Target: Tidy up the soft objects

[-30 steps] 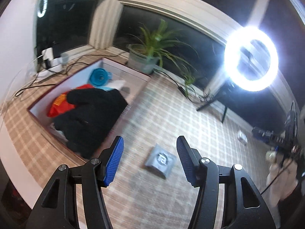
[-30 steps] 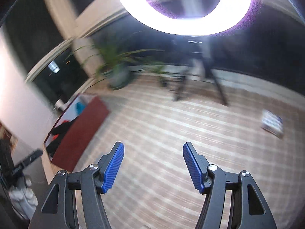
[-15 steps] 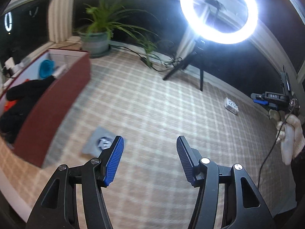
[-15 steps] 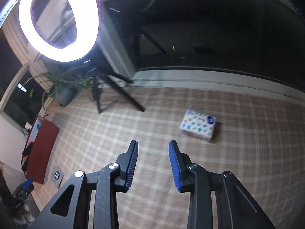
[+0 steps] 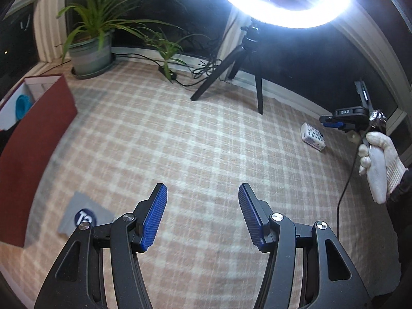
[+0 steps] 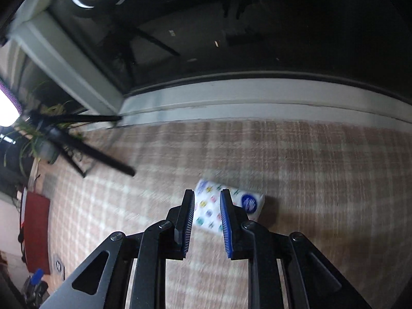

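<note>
A white soft tissue pack (image 6: 247,202) with coloured dots lies on the checked carpet, just beyond my right gripper (image 6: 206,193). That gripper hovers above it, its jaws closing to a narrow gap with nothing between them. The pack (image 5: 312,136) also shows in the left wrist view, below the right gripper (image 5: 332,122) held by a gloved hand (image 5: 378,159). My left gripper (image 5: 202,188) stands open and empty over bare carpet. A flat grey packet (image 5: 85,216) lies to its left, beside the red storage box (image 5: 33,139), which holds a blue item (image 5: 23,105).
A ring light (image 5: 278,13) on a black tripod (image 5: 247,59) stands at the back. A potted plant (image 5: 90,54) and cables sit by the window ledge. A white skirting (image 6: 257,97) and dark glass bound the carpet ahead of the right gripper.
Both grippers swung right, away from the red box. The right gripper's jaws went from wide to nearly together, and the tissue pack came close under them. The left jaws kept their width.
</note>
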Demonstrator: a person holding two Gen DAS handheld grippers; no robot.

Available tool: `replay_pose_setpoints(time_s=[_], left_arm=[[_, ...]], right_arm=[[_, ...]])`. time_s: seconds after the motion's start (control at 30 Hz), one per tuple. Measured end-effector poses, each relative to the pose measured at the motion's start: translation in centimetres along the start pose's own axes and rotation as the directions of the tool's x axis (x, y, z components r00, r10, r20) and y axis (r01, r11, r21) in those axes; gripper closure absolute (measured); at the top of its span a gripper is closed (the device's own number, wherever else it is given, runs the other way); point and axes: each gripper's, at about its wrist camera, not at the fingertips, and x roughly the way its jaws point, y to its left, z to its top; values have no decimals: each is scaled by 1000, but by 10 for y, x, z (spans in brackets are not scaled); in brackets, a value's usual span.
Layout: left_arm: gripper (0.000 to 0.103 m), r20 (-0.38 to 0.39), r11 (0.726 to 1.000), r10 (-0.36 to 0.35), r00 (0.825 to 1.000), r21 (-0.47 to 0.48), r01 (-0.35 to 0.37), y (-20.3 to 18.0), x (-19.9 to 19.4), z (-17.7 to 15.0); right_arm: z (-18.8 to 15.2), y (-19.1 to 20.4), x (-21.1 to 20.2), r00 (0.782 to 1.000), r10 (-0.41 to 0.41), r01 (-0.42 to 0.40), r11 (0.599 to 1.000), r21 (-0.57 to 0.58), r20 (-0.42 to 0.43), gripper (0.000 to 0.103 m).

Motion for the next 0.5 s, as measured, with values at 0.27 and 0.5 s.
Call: replay_pose_setpoints(time_s=[0.27,0.5], left_arm=[[46,-6,1000,-7,1000,29,7,-16,16,12],[46,-8,1000,-11,1000,22,11,-12,18,13]], right_arm=[[16,-38,28,999,-2,8,992,125,-49,85],[3,-43,38,991,104,-88,979,183,-79,85]])
